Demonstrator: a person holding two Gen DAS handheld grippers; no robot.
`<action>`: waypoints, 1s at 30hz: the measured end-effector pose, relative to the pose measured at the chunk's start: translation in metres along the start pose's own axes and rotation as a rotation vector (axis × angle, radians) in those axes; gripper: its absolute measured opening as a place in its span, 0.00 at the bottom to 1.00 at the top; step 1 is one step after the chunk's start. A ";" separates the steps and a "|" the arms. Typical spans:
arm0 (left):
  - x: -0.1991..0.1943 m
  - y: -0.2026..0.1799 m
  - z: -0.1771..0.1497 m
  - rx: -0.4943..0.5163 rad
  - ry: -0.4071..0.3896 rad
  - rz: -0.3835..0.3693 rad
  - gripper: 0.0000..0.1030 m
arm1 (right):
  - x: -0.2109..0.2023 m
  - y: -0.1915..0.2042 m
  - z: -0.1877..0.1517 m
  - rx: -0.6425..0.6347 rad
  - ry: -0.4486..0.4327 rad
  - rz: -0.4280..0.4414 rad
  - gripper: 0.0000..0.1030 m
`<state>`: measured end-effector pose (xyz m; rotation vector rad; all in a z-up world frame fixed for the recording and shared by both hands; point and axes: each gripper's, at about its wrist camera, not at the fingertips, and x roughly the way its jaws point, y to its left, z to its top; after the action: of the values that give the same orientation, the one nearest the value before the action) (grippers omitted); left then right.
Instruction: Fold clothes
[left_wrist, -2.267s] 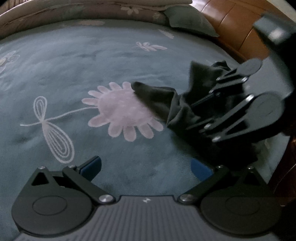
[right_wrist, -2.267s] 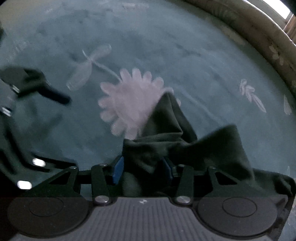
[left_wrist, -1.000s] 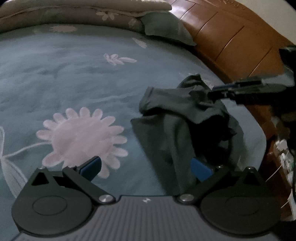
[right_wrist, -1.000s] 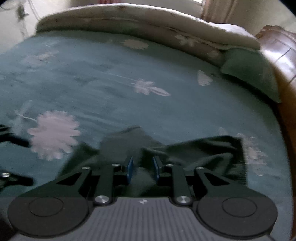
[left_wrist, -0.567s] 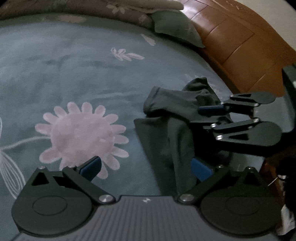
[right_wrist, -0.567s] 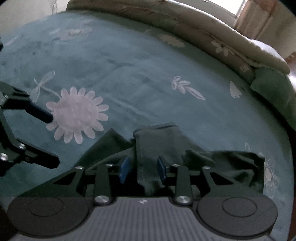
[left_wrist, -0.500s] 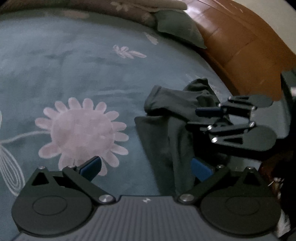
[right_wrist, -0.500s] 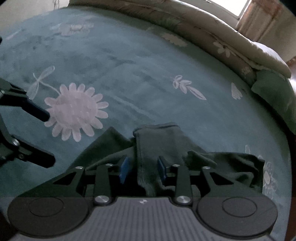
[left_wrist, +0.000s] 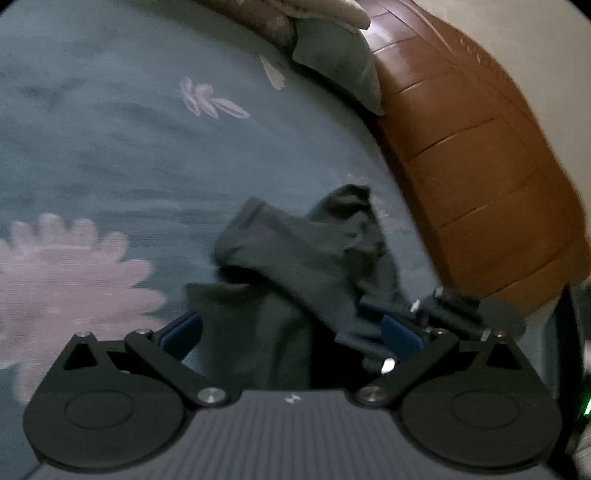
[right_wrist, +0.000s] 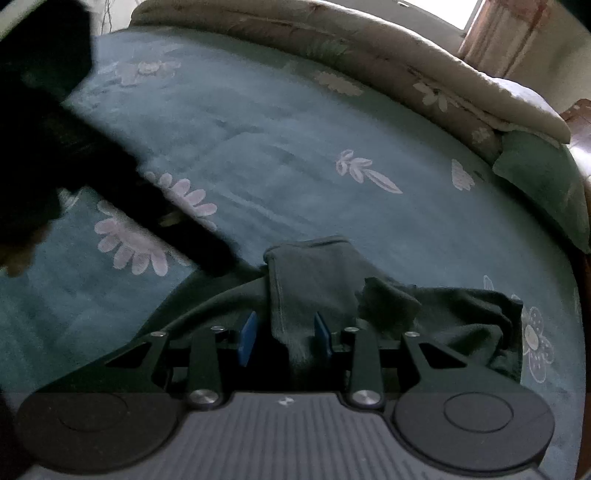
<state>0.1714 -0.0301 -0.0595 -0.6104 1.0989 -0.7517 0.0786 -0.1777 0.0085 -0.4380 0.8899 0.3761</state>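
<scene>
- Item: dark grey garment (left_wrist: 295, 251), 1 pc, crumpled. Lies on the teal bedspread (left_wrist: 110, 147), near the edge by the wooden headboard (left_wrist: 480, 184). Not folded yet; cuff end is turned over the body, the rest is bunched.
- R gripper (right_wrist: 284, 332): jaws have just been opening. A sec ago they pinched a ridge of cloth; now they stand at a middling gap. The ridge runs between the pads (right_wrist: 246, 338); the pad on the R side looks to brush it, the L pad stands clear. Judged: grip let go, cloth resting on the bed.
- L gripper (left_wrist: 291, 325): jaws wide, nothing clamped. A sec ago the garment was ahead and off to its R; now the near edge of the cloth lies right between its fingers. The view has also rolled, so the headboard stands steeper on the R.
- Grippers rel. to each other: R tool shows just beside the L tool's R finger in the L wrist view, closer than half a sec ago. In the R wrist view the L tool is a dark blur to the upper L, detail n/a.
- Pink flower print (left_wrist: 66, 280): was in front of the L jaws, now off to their L.
- Meaning for task (judgement): set-down done, re-grasp starting. Both tools are at the same end of the piece. Prob. next: L closes on the near edge, R takes a fresh hold, then spread flat before the 1st fold.
- Risk: cloth is layered, so a pinch may take 2 layers.
</scene>
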 end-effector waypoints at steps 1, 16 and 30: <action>0.006 0.002 0.004 -0.034 0.006 -0.038 0.99 | -0.003 -0.001 -0.002 0.006 -0.005 -0.002 0.39; 0.068 0.064 0.010 -0.464 -0.117 -0.287 0.98 | -0.021 -0.017 -0.028 0.083 -0.012 0.002 0.41; 0.094 0.062 0.023 -0.433 -0.143 -0.361 0.95 | -0.021 -0.023 -0.041 0.124 0.000 0.009 0.41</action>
<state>0.2318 -0.0646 -0.1511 -1.2355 1.0360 -0.7665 0.0508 -0.2211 0.0082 -0.3199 0.9100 0.3270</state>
